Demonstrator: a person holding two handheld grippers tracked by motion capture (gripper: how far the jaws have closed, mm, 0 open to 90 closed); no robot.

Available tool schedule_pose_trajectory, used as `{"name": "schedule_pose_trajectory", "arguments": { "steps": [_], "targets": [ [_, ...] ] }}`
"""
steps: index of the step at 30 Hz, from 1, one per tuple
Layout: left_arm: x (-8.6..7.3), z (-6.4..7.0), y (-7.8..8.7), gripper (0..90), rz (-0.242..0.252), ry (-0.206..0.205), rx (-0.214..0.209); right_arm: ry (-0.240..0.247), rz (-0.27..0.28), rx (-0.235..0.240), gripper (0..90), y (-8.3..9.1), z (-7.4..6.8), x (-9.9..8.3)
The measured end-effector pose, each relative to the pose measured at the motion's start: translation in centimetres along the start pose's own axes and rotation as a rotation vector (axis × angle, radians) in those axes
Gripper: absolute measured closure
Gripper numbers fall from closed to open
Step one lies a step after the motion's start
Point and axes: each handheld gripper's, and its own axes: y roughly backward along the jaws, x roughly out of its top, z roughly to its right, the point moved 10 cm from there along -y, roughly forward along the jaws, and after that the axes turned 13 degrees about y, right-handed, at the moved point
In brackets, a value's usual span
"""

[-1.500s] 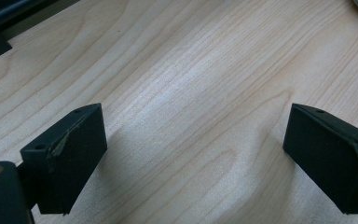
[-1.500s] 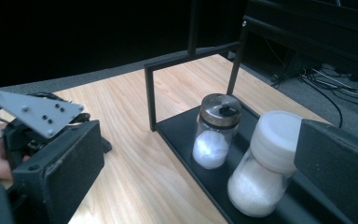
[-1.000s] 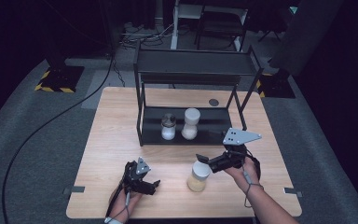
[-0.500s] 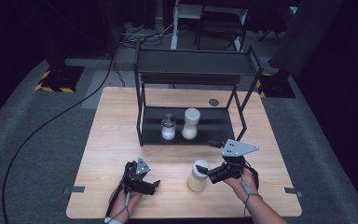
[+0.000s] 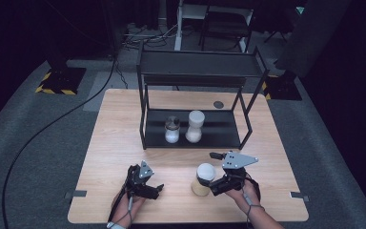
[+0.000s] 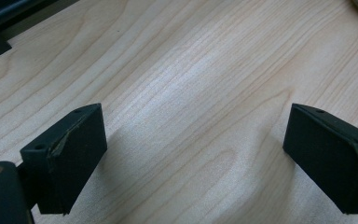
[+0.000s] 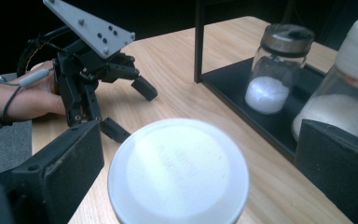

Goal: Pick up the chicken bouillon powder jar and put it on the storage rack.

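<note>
A jar with a white lid [image 5: 204, 177] and pale contents stands on the wooden table [image 5: 119, 143] near the front edge. My right gripper [image 5: 217, 174] is open just right of it. In the right gripper view the lid [image 7: 177, 172] sits between the two wide-spread jaws, with a gap on the right side. My left gripper [image 5: 155, 190] rests low at the front left, open over bare wood [image 6: 191, 154]. It also appears in the right gripper view [image 7: 133, 109], held by a hand.
A black two-level rack [image 5: 195, 69] stands mid-table. Its lower shelf holds a small glass jar with a metal lid [image 5: 172, 130] and a taller white-lidded jar [image 5: 195, 126]. A dark round cap [image 5: 218, 104] sits in the tabletop behind the rack.
My right gripper has drawn back toward the person and the front edge. The white-lidded jar stays where it was. The left gripper has not moved.
</note>
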Motion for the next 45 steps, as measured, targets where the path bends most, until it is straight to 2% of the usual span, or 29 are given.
{"name": "schedule_pose_trajectory", "arguments": {
  "steps": [13, 23, 28, 36, 45],
  "targets": [
    [0.0, 0.0, 0.0, 6.0, 0.000, 0.000, 0.000, -0.009, -0.033, 0.024, 3.1, -0.8, -0.5, -1.5],
    [0.0, 0.0, 0.0, 6.0, 0.000, 0.000, 0.000, -0.019, -0.048, 0.069, 21.3, -1.4, -0.7, -2.4],
    [0.0, 0.0, 0.0, 6.0, 0.000, 0.000, 0.000, -0.025, -0.039, 0.067, 32.4, -1.2, -0.7, -2.5],
    [0.0, 0.0, 0.0, 6.0, 0.000, 0.000, 0.000, -0.020, -0.057, 0.062, 33.4, -1.1, -0.6, -2.1],
    [0.0, 0.0, 0.0, 6.0, 0.000, 0.000, 0.000, -0.020, -0.042, 0.057, 33.6, -0.2, -0.2, -1.3]
  ]
}}
